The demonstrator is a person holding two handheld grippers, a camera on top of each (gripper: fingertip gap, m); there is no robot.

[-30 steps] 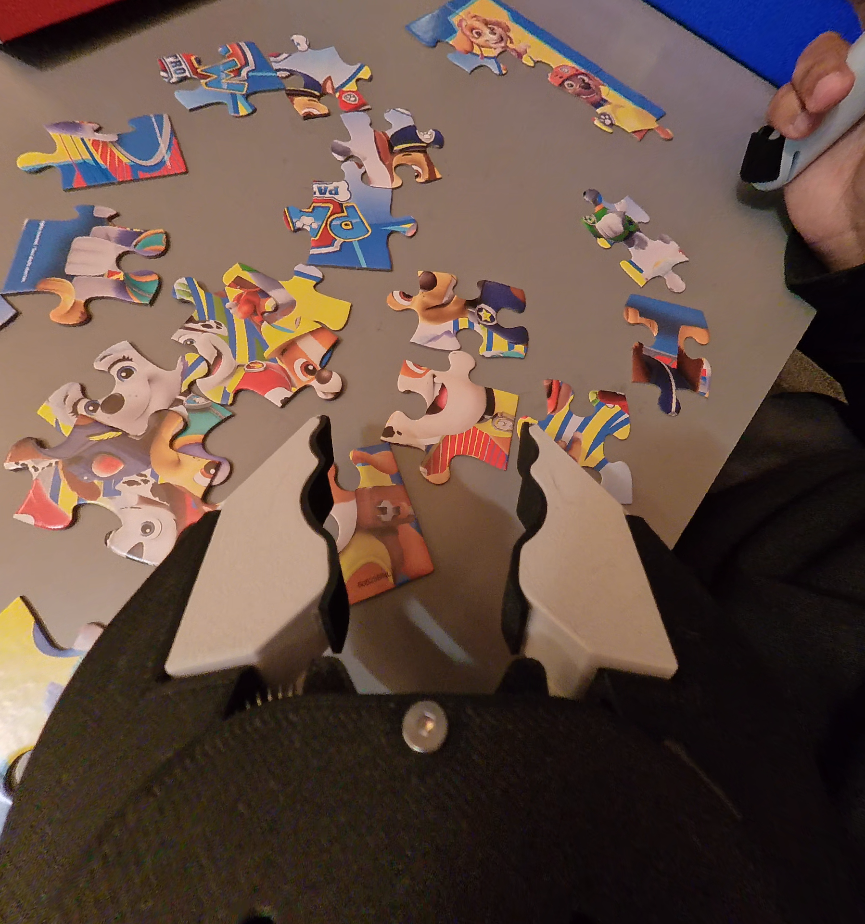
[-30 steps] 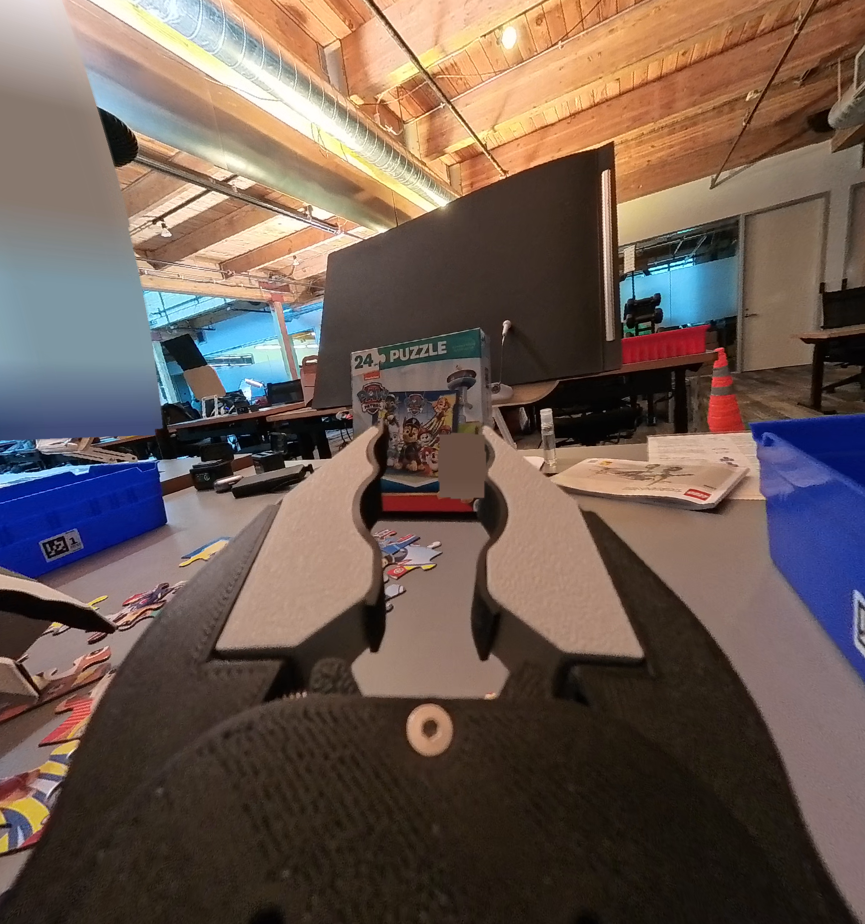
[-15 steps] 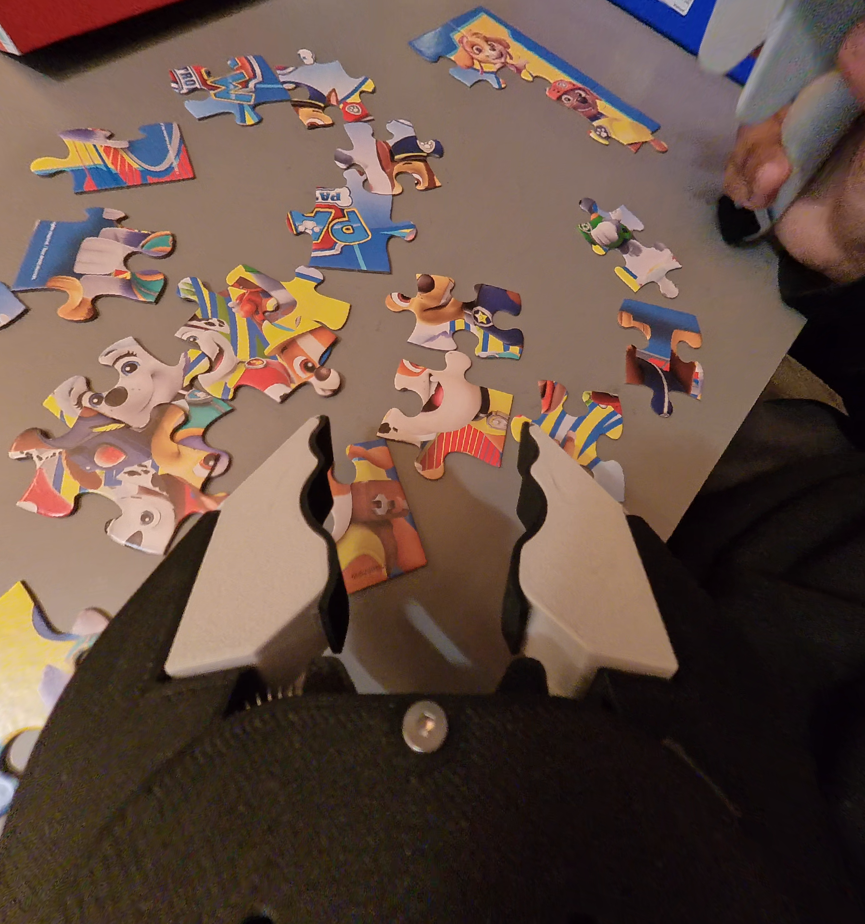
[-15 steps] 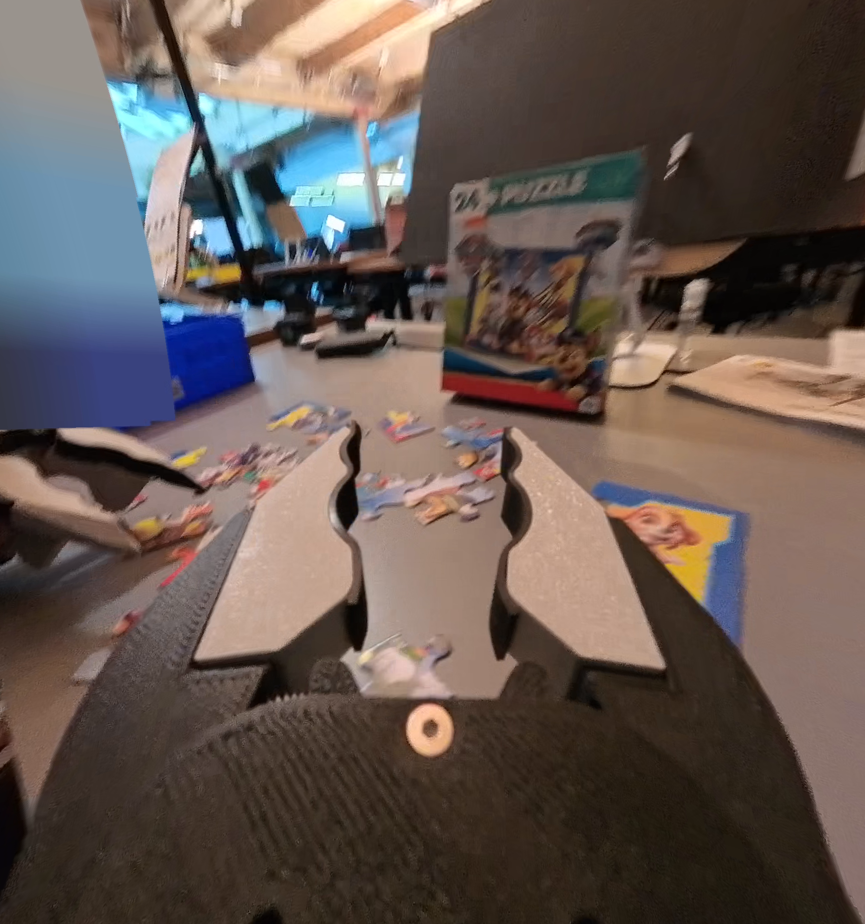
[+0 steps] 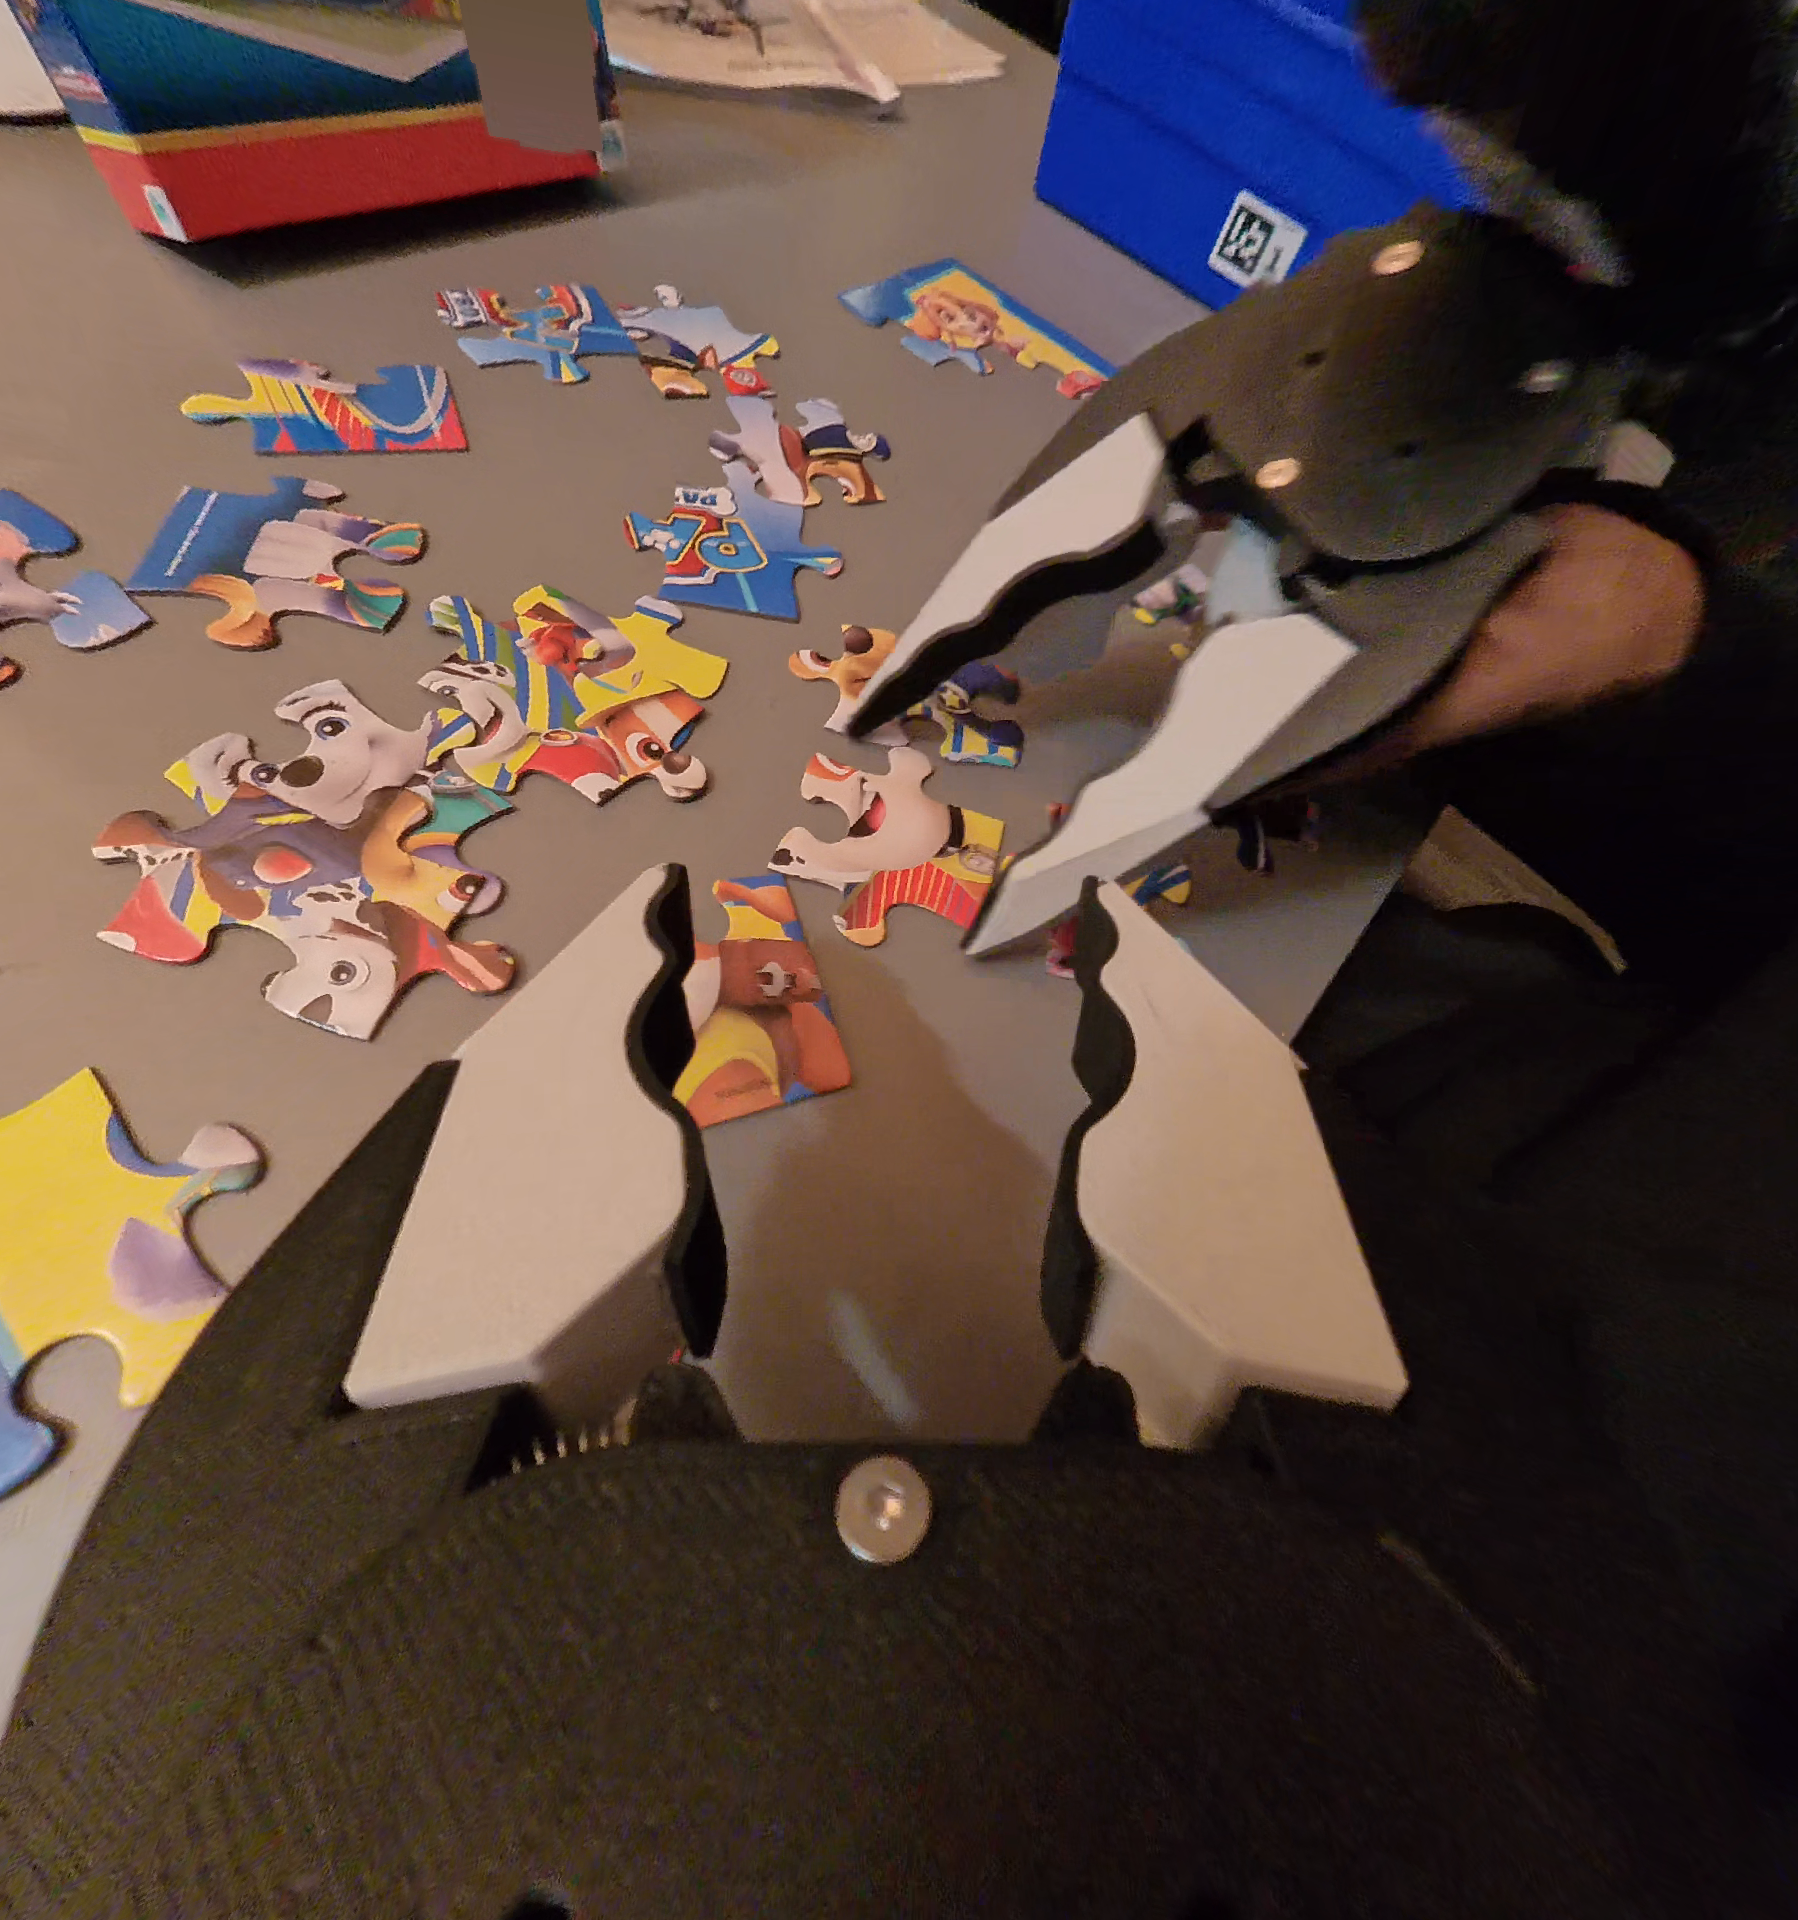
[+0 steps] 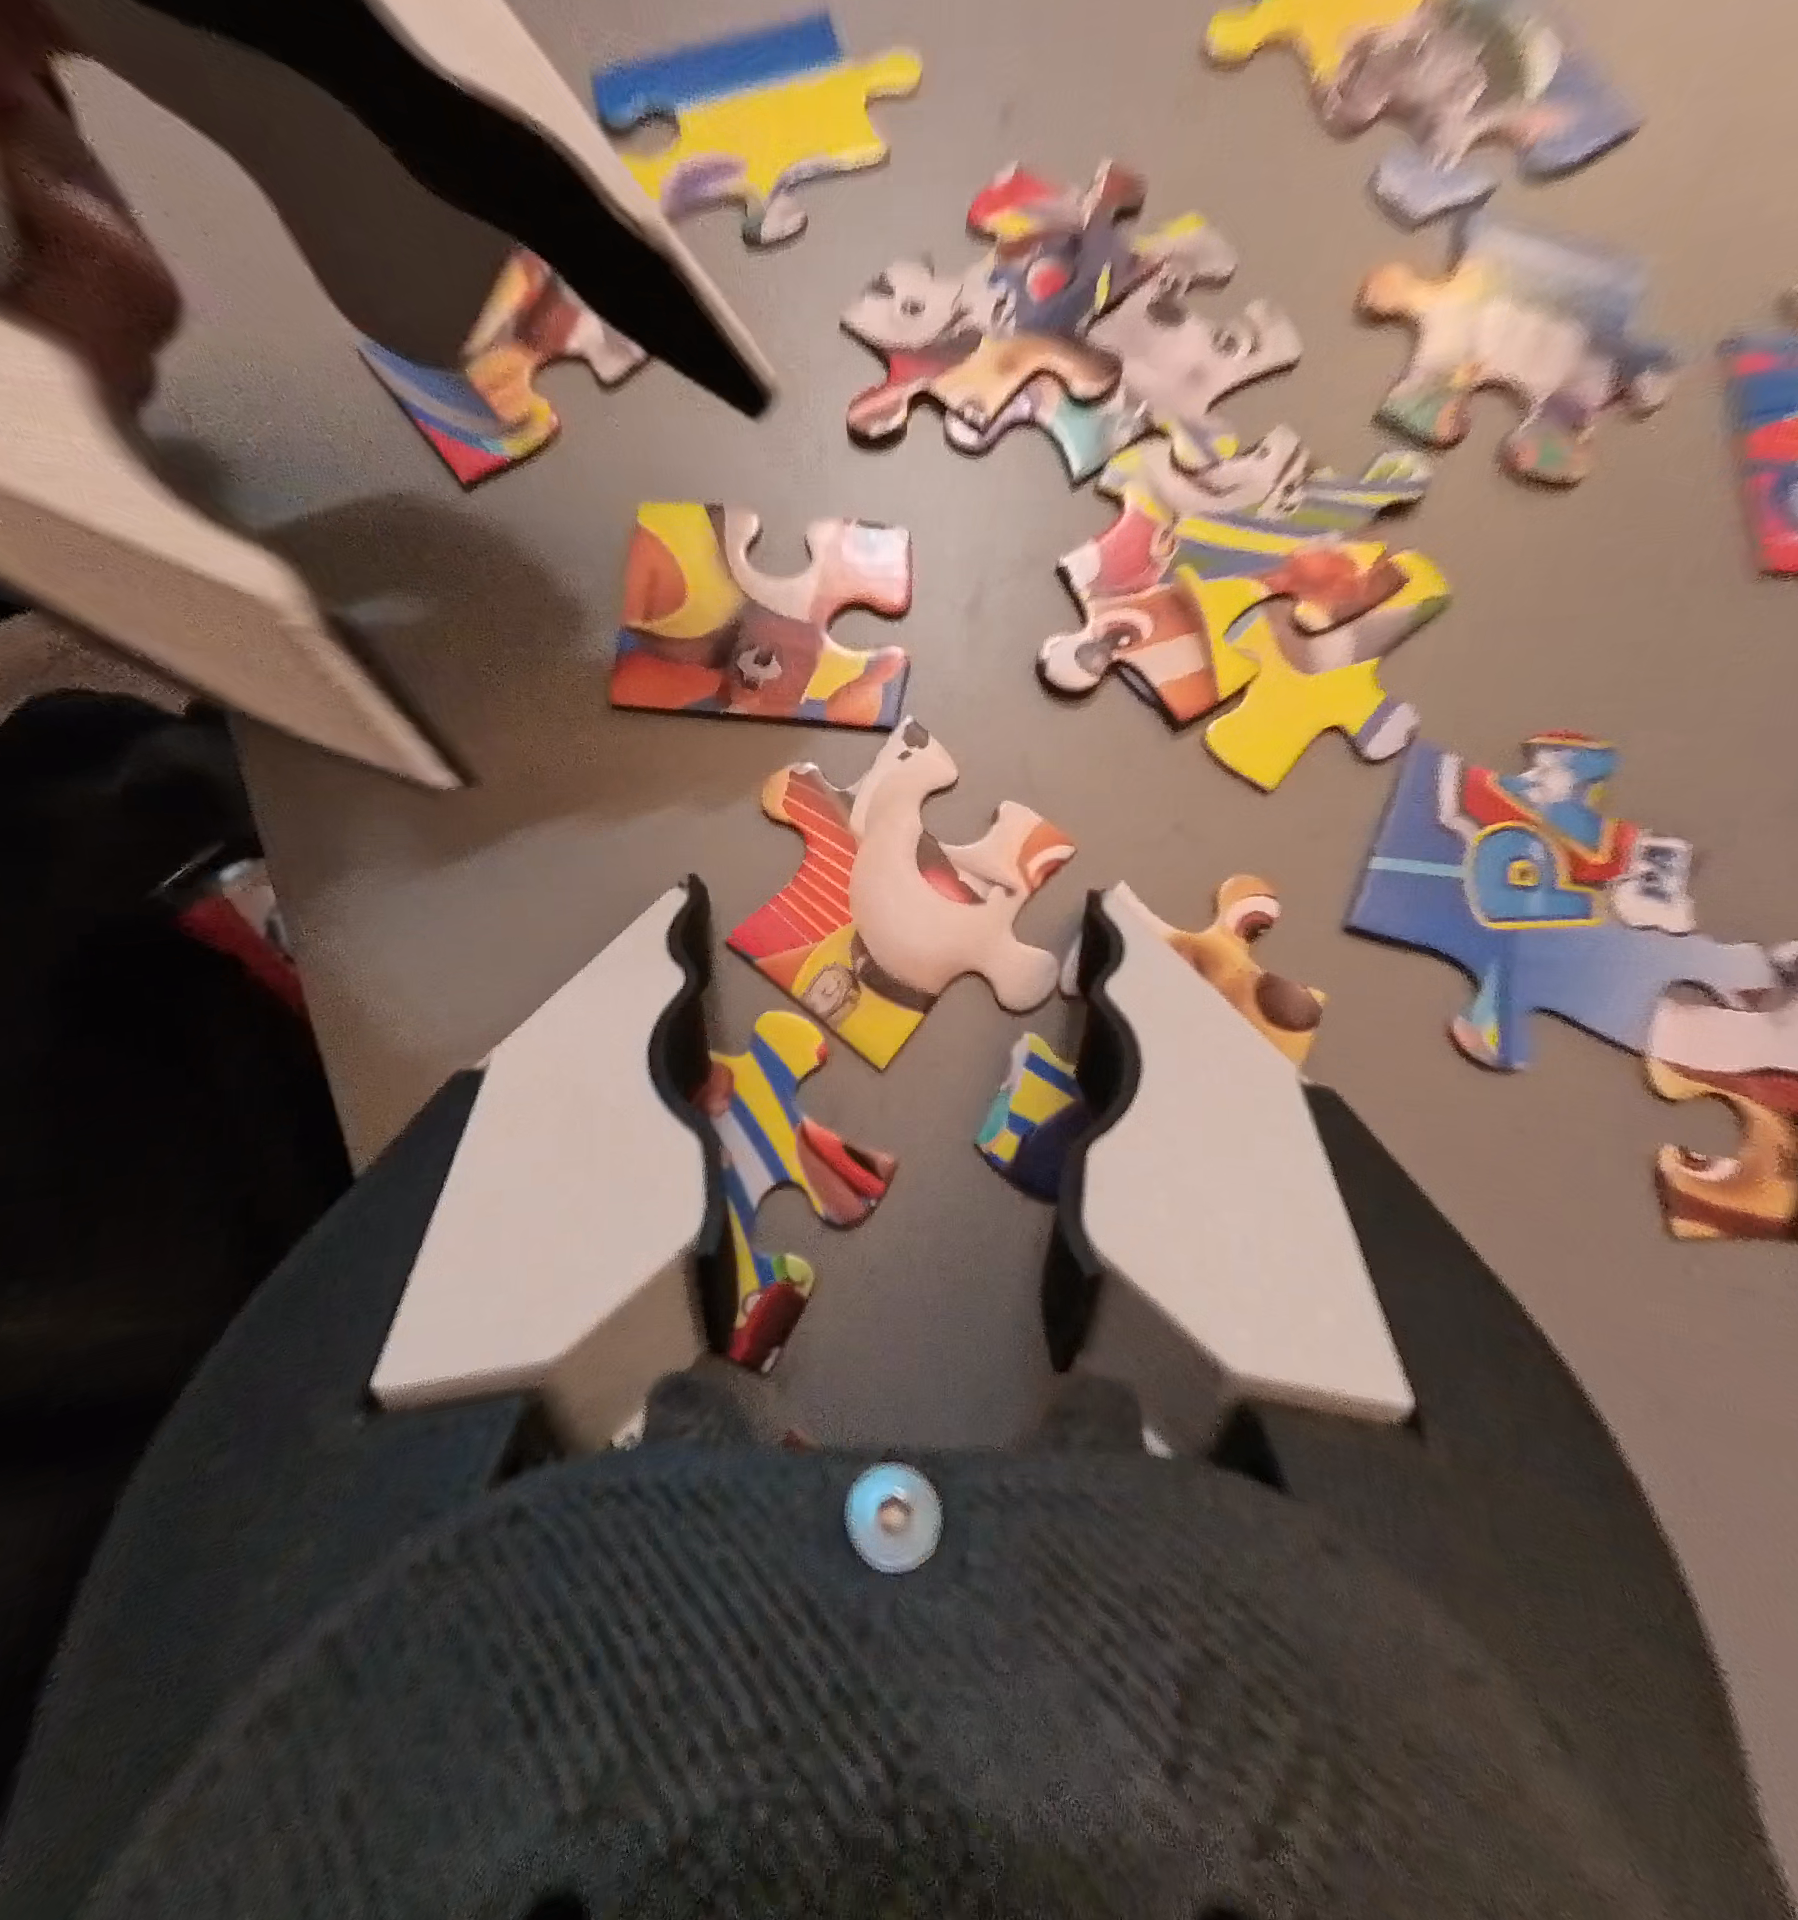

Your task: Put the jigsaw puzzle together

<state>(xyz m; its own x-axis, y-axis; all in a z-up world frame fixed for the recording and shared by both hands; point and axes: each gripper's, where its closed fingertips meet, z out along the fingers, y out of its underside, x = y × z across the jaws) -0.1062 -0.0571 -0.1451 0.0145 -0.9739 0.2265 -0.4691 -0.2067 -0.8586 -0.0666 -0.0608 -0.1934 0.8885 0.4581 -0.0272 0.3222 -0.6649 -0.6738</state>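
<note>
Blue bin sits at one o'clock on the desk, contents hidden. My left claw gapes wide over the orange puzzle piece. My right claw, wide too, hovers above the white-dog piece, gripping nothing.

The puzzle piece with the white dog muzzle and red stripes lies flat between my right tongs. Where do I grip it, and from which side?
Probably from straight above. The muzzle piece lies flat on the grey table, so no face stands up to pinch. Set the open right tongs astride its narrow white middle, one finger in the notch on each side, clear of the striped piece nearby.
</note>
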